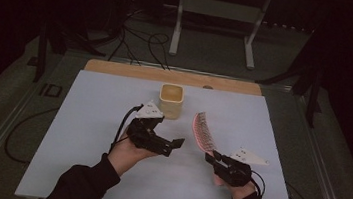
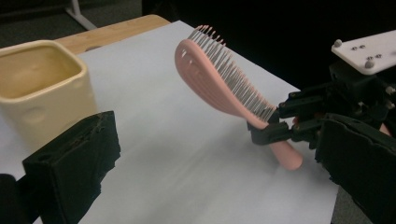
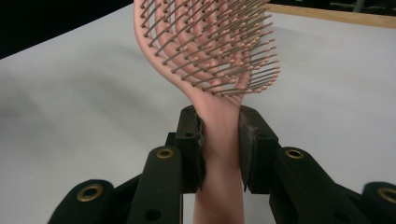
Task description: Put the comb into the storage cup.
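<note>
Right tongs (image 3: 219,140) pinch the pink hairbrush (image 3: 210,51) by its handle, bristles bared; left tongs (image 2: 205,186) spread.

Dim room, lit tabletop (soft shadows), sharp focus.

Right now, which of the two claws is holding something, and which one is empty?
The right claw holds the pink hairbrush, clamped on its handle with the bristled head raised. The left claw is open and empty, beside the yellow cup.
</note>
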Demonstrator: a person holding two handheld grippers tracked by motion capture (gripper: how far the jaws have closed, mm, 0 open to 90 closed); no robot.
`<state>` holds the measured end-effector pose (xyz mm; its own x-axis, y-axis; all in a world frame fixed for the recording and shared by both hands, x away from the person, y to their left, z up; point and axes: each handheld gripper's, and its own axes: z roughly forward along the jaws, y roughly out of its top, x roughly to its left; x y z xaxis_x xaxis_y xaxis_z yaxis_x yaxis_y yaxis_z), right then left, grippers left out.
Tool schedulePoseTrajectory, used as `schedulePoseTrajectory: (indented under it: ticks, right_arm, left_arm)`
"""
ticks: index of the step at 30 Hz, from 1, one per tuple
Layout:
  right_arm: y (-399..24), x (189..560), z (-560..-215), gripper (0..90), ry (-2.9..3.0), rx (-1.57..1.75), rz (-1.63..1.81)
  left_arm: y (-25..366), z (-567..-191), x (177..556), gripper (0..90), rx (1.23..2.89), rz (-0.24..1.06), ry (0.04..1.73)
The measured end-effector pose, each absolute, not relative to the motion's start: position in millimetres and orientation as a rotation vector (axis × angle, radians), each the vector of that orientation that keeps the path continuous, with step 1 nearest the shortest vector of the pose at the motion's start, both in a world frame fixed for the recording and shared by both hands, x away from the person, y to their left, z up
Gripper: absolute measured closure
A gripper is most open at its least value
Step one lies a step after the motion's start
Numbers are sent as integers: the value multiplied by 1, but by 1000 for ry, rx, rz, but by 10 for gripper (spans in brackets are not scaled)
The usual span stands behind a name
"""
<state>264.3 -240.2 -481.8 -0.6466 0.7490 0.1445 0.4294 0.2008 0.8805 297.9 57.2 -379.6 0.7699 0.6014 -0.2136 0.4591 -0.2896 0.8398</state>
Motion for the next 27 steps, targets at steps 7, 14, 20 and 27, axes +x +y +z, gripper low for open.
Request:
schedulePoseTrajectory:
  ticks: [7, 14, 20, 27]
  right_arm:
    - [-240, 265, -482, 724, 2168, 1108, 1425]
    - [-241, 264, -481, 724, 2162, 1109, 1431]
    - [-241, 264, -481, 724, 2158, 1109, 1434]
    - [-240, 264, -482, 724, 2165, 1107, 1432]
  left_arm:
    - [36, -377, 304, 5, 1934, 120, 807]
    - [19, -383, 308, 5, 1910, 69, 831]
    - [9, -383, 314, 5, 1884, 71, 897]
    - [-3, -386, 325, 6, 1882, 54, 1014]
